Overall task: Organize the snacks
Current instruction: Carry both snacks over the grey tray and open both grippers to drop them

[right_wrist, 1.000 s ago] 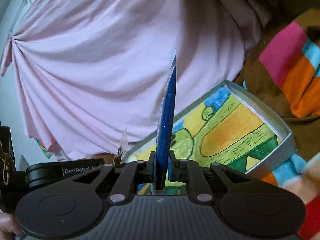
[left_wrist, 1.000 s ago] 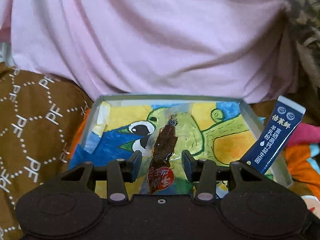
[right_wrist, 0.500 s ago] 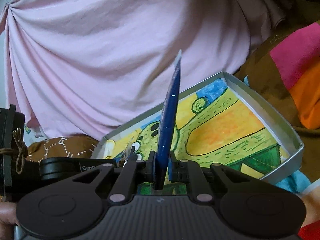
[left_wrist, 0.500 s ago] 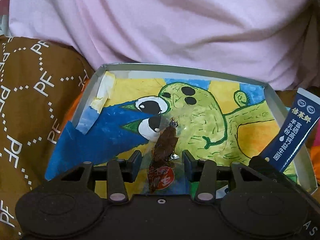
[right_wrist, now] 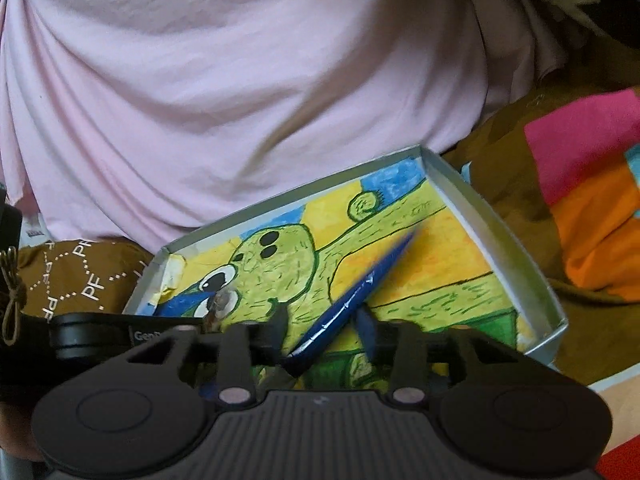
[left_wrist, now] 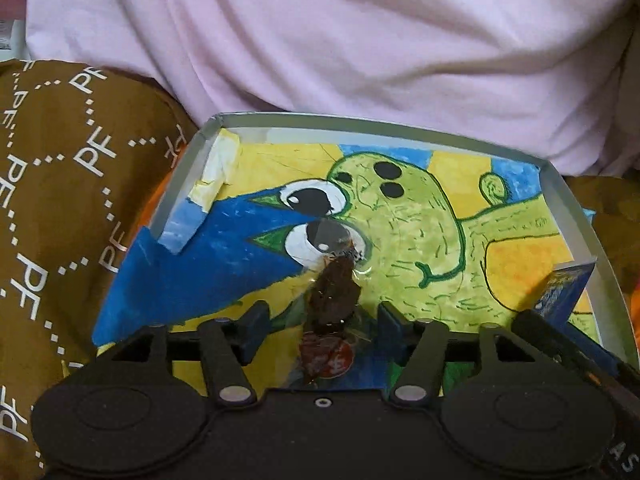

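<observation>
both snack packets are now lying loose where half a second back they were standing pinched upright. the blue stick sachet (right_wrist: 352, 300) is tipping over onto the painted floor of the shallow box (right_wrist: 500, 236), its far tip pointing toward the box's right wall and its near end sitting between the fingers of the right claw (right_wrist: 324, 332). that claw's jaws have just been opening and are standing apart, neither pad pressing on the sachet.

in the left wrist view, the clear packet of dark dried snack (left_wrist: 334, 292) with its red round label is lying flat on the cartoon drawing, over the blue and green paint near the big eye. the left claw (left_wrist: 320, 328) is straddling it, jaws likewise just opened and clear of the packet on both sides. part of the blue sachet is peeking in at the box's right edge in this view, beside the right claw's black arm.

the box is resting on a brown patterned blanket (left_wrist: 60, 200), and a person in a pink shirt (left_wrist: 320, 40) is sitting right behind it.
</observation>
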`<move>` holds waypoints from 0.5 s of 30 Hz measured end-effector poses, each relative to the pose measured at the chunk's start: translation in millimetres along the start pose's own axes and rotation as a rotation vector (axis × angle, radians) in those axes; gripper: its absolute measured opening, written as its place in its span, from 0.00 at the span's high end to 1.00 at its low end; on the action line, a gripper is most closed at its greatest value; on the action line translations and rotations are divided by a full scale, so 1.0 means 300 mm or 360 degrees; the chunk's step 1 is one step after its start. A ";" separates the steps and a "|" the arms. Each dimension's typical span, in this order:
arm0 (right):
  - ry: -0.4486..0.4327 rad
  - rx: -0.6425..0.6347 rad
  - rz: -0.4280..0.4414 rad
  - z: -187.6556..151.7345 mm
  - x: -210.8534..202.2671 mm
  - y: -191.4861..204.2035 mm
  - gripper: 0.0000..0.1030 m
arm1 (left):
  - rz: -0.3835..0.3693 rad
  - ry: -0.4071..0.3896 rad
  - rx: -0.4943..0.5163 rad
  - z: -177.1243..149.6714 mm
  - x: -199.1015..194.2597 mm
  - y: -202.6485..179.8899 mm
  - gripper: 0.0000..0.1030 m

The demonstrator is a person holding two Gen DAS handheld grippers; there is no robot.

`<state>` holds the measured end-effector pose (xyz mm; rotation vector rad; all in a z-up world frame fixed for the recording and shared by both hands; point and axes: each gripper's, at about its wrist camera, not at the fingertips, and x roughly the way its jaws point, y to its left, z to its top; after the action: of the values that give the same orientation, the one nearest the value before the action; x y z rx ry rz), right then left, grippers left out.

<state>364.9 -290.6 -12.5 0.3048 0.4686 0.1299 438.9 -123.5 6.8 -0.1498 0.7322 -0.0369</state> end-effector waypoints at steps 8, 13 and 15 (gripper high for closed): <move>-0.0097 -0.0023 -0.0029 0.007 -0.061 -0.002 0.14 | -0.0002 -0.0096 -0.0048 0.009 -0.076 0.034 0.18; -0.0229 -0.0081 -0.0053 -0.008 -0.131 0.017 0.04 | 0.0007 -0.0175 -0.0055 0.000 -0.160 0.058 0.07; -0.0278 -0.0102 -0.0047 -0.016 -0.164 0.024 0.00 | 0.0012 -0.0217 -0.0071 -0.013 -0.201 0.072 0.03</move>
<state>318.7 -291.9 6.5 0.2438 0.2954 0.0884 391.1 -97.4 40.7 -0.1905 0.5977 -0.0030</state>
